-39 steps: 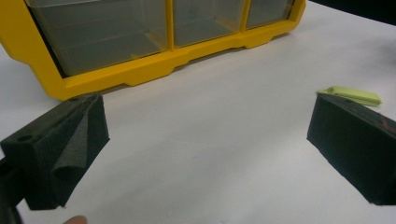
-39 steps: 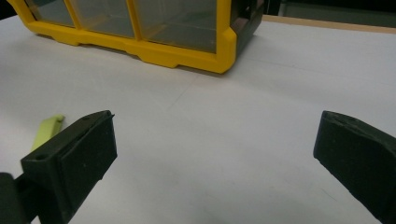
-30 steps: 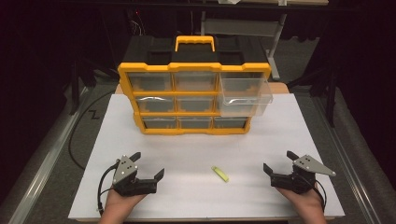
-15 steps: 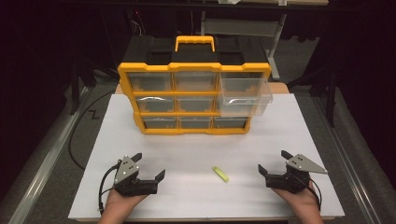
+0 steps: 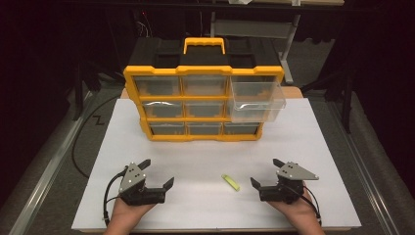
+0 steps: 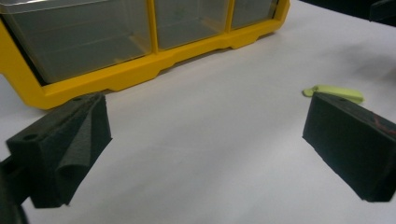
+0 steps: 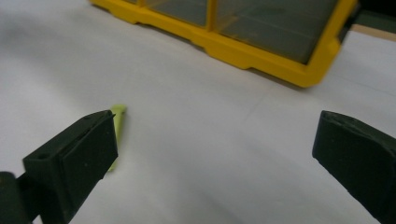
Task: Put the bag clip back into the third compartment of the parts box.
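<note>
A small yellow-green piece (image 5: 230, 182) lies flat on the white surface (image 5: 205, 147), near the front edge and a little right of the middle. It sits between the two grippers, closer to the right one, and touches neither.

The right gripper (image 5: 265, 175) rests low at the near right of the surface, held in a hand (image 5: 293, 208) that comes in from the bottom edge. Its fingers (image 7: 74, 158) are spread wide with nothing between them. In the right gripper view the yellow-green piece (image 7: 116, 130) lies just beside the left finger, partly hidden behind it.

The left gripper (image 5: 155, 174) sits at the near left, also held from below by a hand (image 5: 129, 218), with its black cable looping off to the left. Its fingers (image 6: 65, 144) are likewise spread apart and empty. In the left gripper view the piece (image 6: 334, 92) shows just past the tip of the right finger.

At the far side of the surface stands a yellow organizer (image 5: 203, 100) with a black top and a yellow carry handle. It holds three rows of clear drawers. The top right drawer (image 5: 257, 100) is pulled out toward the near side and hangs forward of the frame; the other drawers sit flush. The organizer is well apart from both grippers and from the piece.
</note>
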A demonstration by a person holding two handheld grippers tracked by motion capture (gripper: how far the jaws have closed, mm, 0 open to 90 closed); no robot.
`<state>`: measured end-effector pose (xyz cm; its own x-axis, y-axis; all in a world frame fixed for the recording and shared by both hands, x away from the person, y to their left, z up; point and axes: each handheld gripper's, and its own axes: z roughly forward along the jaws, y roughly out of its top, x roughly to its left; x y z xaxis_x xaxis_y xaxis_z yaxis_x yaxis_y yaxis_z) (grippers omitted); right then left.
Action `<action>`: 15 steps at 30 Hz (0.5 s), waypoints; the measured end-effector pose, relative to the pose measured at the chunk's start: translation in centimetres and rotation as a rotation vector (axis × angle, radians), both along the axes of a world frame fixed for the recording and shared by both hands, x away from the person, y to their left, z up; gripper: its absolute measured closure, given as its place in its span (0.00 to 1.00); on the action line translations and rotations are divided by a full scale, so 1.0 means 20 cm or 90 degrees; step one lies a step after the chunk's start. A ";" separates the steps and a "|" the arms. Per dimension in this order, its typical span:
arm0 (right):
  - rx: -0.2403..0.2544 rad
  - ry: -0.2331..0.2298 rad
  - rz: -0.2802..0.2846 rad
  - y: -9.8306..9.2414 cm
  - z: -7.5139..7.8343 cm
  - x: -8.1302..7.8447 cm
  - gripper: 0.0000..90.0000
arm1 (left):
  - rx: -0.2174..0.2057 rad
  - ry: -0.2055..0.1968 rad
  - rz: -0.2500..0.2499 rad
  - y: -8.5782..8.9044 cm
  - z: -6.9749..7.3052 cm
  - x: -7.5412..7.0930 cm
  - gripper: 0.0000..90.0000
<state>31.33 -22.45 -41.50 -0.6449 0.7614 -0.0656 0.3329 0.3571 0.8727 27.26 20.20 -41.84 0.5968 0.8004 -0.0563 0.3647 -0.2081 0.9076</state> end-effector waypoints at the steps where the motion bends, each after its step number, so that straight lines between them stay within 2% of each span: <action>1: -0.002 0.006 0.007 0.02 0.00 0.00 0.02 | 0.000 0.002 -0.002 0.00 0.00 0.00 0.01; 6: -0.019 0.030 0.062 0.17 -0.01 -0.02 0.08 | -0.008 -0.006 -0.007 -0.01 -0.01 0.00 0.01; 7: -0.019 0.030 0.062 0.17 -0.01 -0.02 0.08 | -0.008 -0.006 -0.007 -0.01 -0.01 0.00 0.01; 8: -0.004 0.045 0.082 0.21 -0.02 -0.03 0.13 | -0.009 -0.010 -0.009 -0.01 0.00 -0.01 0.01; 9: -0.004 0.045 0.082 0.21 -0.02 -0.03 0.13 | -0.009 -0.010 -0.009 -0.01 0.00 -0.01 0.01; 10: 0.009 0.059 0.103 0.23 -0.03 -0.03 0.16 | -0.013 -0.010 -0.012 -0.01 0.00 -0.01 0.01; 11: 0.009 0.059 0.103 0.23 -0.03 -0.03 0.16 | -0.015 -0.014 -0.013 -0.01 -0.01 -0.01 0.01; 12: 0.008 0.068 0.124 0.26 -0.03 -0.04 0.21 | -0.025 -0.026 -0.010 -0.02 -0.01 -0.01 0.00; 13: 0.008 0.068 0.124 0.26 -0.03 -0.04 0.21 | -0.025 -0.026 -0.010 -0.02 -0.01 -0.01 0.00; 14: -0.012 0.063 0.136 0.28 -0.04 -0.05 0.32 | -0.039 -0.034 -0.011 -0.02 -0.01 -0.02 0.00; 15: -0.016 0.062 0.141 0.29 -0.04 -0.06 0.40 | -0.039 -0.034 -0.011 -0.02 -0.01 -0.02 0.00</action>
<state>30.18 -16.72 -42.31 -0.8002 0.5996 -0.0125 0.3258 0.4521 0.8304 26.91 19.83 -42.12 0.6143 0.7857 -0.0730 0.3120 -0.1570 0.9370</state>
